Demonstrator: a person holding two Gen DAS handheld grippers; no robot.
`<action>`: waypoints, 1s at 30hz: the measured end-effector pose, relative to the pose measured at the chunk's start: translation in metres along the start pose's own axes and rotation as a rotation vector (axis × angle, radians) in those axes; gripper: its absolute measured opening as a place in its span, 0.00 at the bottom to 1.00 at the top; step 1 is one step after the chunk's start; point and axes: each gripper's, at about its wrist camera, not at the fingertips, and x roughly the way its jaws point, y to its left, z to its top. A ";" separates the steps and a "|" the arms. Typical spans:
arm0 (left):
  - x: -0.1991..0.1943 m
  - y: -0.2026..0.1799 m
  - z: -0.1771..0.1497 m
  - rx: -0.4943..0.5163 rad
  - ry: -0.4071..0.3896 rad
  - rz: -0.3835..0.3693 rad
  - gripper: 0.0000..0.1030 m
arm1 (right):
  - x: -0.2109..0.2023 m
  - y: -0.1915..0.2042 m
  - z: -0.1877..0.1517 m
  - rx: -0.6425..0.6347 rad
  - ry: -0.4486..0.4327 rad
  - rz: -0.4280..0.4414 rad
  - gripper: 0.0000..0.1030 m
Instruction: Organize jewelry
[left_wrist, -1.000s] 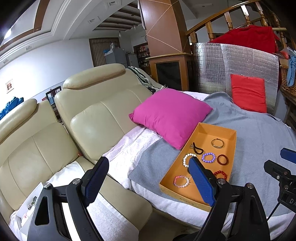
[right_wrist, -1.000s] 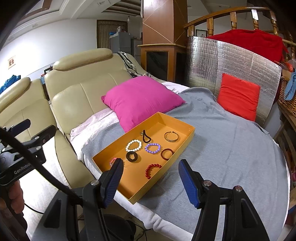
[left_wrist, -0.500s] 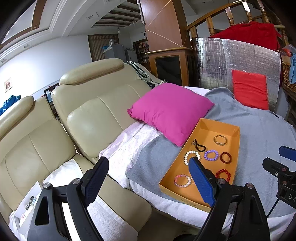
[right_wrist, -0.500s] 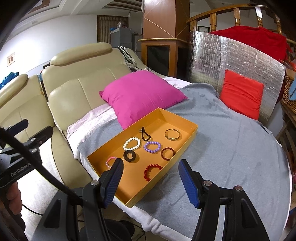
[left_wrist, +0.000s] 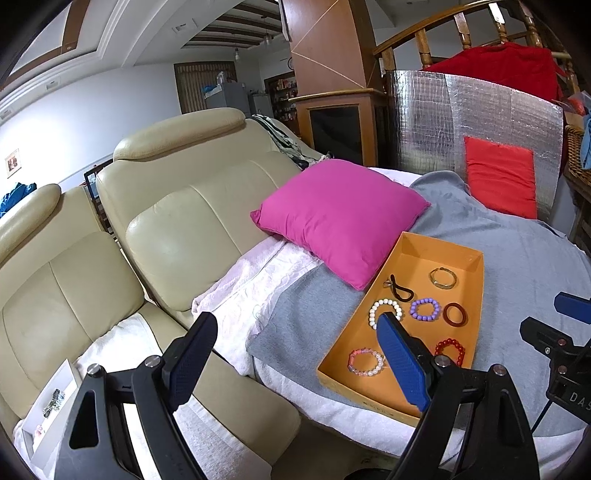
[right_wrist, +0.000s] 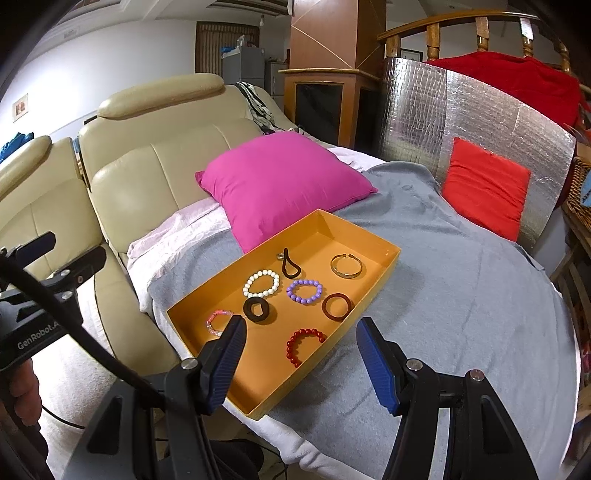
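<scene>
The right tongs (right_wrist: 299, 360) are released and hold nothing, and they tilt downward. Just ahead of them, between their fingers, lies the red bead bracelet (right_wrist: 303, 345) in the orange tray (right_wrist: 373, 291). The tray's long axis runs away from them toward the pink pillow (right_wrist: 284, 181). The left tongs (left_wrist: 291, 363) are also released and empty; the tray lies to their right, so the right hand seems nearer.
</scene>
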 end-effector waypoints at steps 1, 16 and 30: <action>0.001 0.000 0.000 -0.002 0.002 0.000 0.86 | 0.001 0.000 0.000 0.001 0.001 0.001 0.64; 0.010 -0.004 -0.001 0.002 0.016 0.007 0.86 | 0.009 -0.002 -0.001 0.003 0.011 0.010 0.64; 0.010 -0.014 0.001 0.031 0.005 0.016 0.86 | 0.013 -0.007 -0.002 0.011 0.003 0.026 0.64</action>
